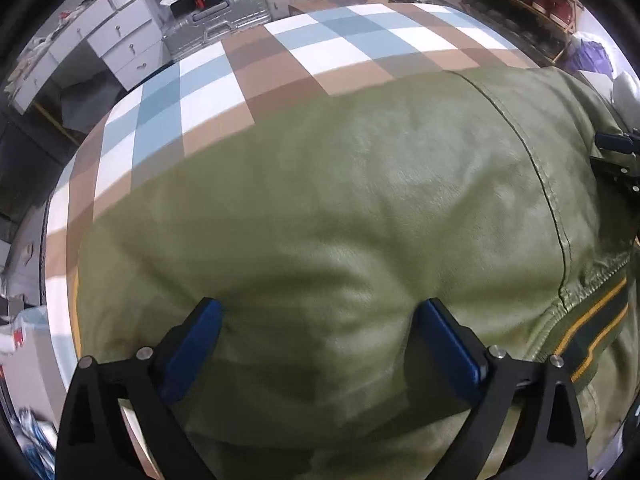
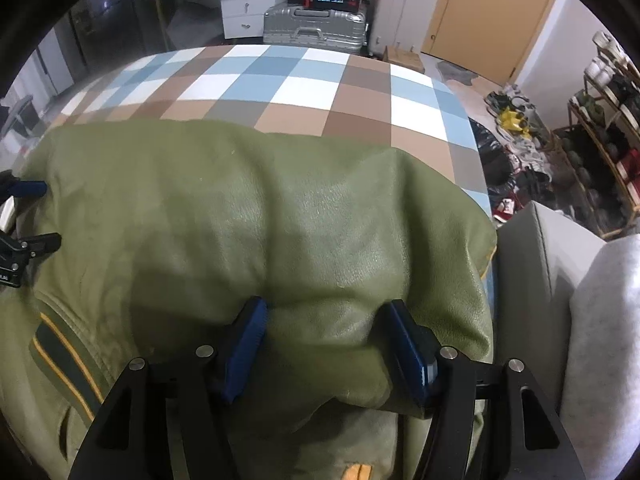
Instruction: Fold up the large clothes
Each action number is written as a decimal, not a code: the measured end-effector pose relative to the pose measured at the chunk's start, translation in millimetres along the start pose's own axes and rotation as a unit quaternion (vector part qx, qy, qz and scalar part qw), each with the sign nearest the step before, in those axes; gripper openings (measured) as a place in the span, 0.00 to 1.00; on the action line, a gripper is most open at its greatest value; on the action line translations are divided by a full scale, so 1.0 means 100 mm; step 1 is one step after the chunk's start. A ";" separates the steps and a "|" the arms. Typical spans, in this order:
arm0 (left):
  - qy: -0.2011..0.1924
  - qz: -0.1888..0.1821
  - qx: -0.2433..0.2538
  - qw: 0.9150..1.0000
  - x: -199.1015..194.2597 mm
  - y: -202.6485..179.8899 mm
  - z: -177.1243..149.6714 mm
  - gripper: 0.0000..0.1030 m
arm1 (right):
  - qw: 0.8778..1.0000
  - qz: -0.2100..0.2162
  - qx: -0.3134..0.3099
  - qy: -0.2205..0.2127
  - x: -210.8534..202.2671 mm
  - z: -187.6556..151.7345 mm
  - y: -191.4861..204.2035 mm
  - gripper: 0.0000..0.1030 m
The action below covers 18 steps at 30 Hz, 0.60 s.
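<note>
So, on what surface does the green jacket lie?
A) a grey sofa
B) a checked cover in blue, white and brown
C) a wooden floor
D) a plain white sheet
B: the green jacket lies on a checked cover with blue, white and brown squares, which shows beyond the jacket's far edge in both wrist views.

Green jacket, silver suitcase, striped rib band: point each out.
green jacket [image 1: 360, 184], left wrist view, smooth back panel.
silver suitcase [image 2: 316, 26], right wrist view, front face.
striped rib band [image 2: 66, 364], right wrist view, yellow-striped knit.
</note>
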State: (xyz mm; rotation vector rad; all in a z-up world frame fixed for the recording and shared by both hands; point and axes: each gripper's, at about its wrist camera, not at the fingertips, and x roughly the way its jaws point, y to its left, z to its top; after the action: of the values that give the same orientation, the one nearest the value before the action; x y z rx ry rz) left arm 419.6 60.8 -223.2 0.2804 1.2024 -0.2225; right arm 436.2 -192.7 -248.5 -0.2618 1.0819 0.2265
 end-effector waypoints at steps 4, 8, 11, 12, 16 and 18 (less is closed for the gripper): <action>-0.004 -0.005 0.011 1.000 0.08 0.08 0.16 0.99 | 1.000 0.013 0.009 -0.017 0.00 0.05 -0.01 0.60; -0.010 -0.006 0.007 1.000 0.14 0.17 0.33 0.99 | 0.999 0.026 0.019 -0.038 0.05 0.14 -0.02 0.59; -0.007 -0.007 0.001 1.000 0.21 0.23 0.47 0.99 | 0.997 0.044 0.037 -0.045 0.11 0.25 -0.07 0.59; -0.005 -0.007 -0.001 1.000 0.24 0.25 0.53 0.99 | 0.997 0.045 0.039 -0.047 0.13 0.30 -0.07 0.59; -0.001 -0.007 -0.007 1.000 0.26 0.28 0.60 0.99 | 0.998 0.032 0.031 -0.053 0.20 0.47 -0.02 0.59; 0.001 -0.003 -0.010 1.000 0.24 0.26 0.56 0.99 | 0.998 0.031 0.032 -0.054 0.24 0.51 -0.02 0.59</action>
State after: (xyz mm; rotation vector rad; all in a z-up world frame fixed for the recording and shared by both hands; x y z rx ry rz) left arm 485.7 66.7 -224.5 0.2609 1.2064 -0.2154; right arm 490.0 -176.9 -246.7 -0.1575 0.9882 0.2581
